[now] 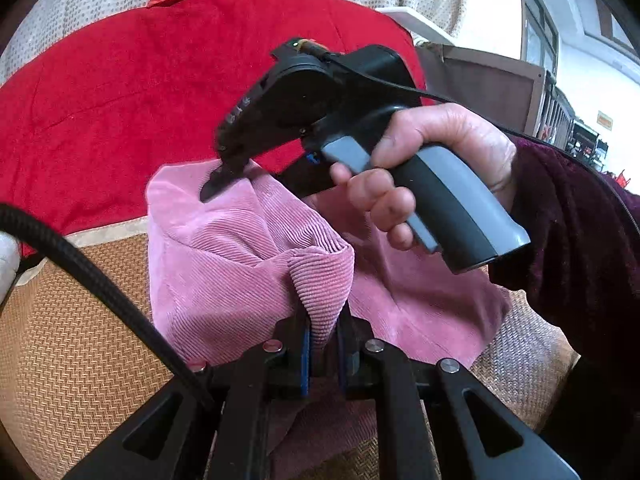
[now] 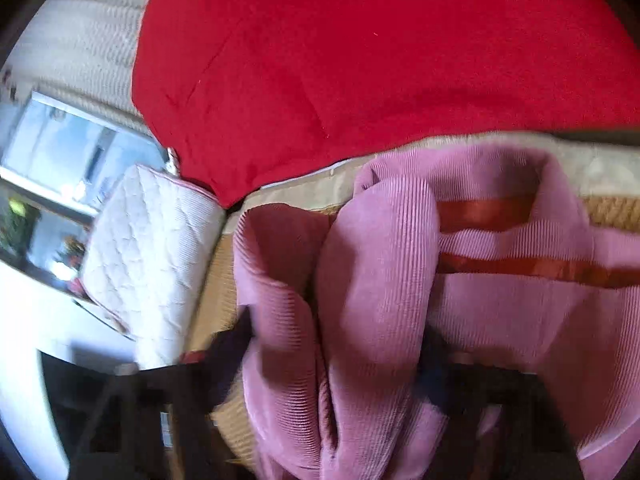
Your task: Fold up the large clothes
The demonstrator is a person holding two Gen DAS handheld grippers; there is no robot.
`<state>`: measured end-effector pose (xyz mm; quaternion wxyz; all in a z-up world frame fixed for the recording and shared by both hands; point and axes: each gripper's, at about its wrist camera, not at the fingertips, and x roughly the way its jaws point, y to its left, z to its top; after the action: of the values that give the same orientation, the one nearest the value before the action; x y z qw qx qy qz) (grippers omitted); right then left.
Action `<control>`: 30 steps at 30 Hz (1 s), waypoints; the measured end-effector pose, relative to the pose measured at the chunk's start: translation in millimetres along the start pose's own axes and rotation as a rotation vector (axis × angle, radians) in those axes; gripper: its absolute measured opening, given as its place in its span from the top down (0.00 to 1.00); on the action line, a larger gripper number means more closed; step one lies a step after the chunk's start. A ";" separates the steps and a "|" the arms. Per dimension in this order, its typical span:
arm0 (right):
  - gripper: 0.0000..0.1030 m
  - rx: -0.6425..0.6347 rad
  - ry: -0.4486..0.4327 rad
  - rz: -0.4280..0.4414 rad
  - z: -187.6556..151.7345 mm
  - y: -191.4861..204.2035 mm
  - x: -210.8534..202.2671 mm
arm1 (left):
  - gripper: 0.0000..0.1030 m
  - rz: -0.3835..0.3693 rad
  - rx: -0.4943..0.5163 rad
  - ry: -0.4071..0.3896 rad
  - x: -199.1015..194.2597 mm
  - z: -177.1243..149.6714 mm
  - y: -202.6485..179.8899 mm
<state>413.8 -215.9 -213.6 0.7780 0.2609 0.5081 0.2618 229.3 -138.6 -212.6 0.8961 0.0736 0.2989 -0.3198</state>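
Note:
A pink corduroy garment point(image 1: 224, 256) lies bunched on a woven mat. My left gripper point(image 1: 322, 344) is shut on a fold of it at the bottom of the left wrist view. My right gripper point(image 1: 224, 178), held in a hand, pinches the garment's far edge. In the right wrist view, which is blurred, the pink garment point(image 2: 376, 280) fills the lower middle and bunches between the right gripper's dark fingers point(image 2: 236, 344). Red ribbon stripes point(image 2: 520, 264) run across the garment.
A red blanket point(image 1: 140, 92) covers the surface behind the garment. The tan woven mat point(image 1: 72, 352) lies under it. A white quilted pouch point(image 2: 148, 256) sits at the left, next to a window. A black cable point(image 1: 80, 264) crosses the left wrist view.

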 end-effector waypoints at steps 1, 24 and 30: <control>0.81 -0.004 -0.016 -0.007 -1.5 2.5 -4.8 | 0.90 -0.008 -0.003 -0.005 -2.4 -0.7 1.8; 0.90 0.167 -0.275 -0.135 -56.1 -122.9 -115.7 | 0.90 -0.318 0.070 0.091 27.5 20.0 -94.3; 0.90 0.101 -0.273 -0.192 -44.2 -111.4 -96.5 | 0.33 -0.368 0.101 -0.109 -50.5 37.5 -74.9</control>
<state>355.2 -355.5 -240.8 0.8470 0.2831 0.4328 0.1229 170.3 -182.8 -148.3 0.8327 0.0450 0.2418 -0.4961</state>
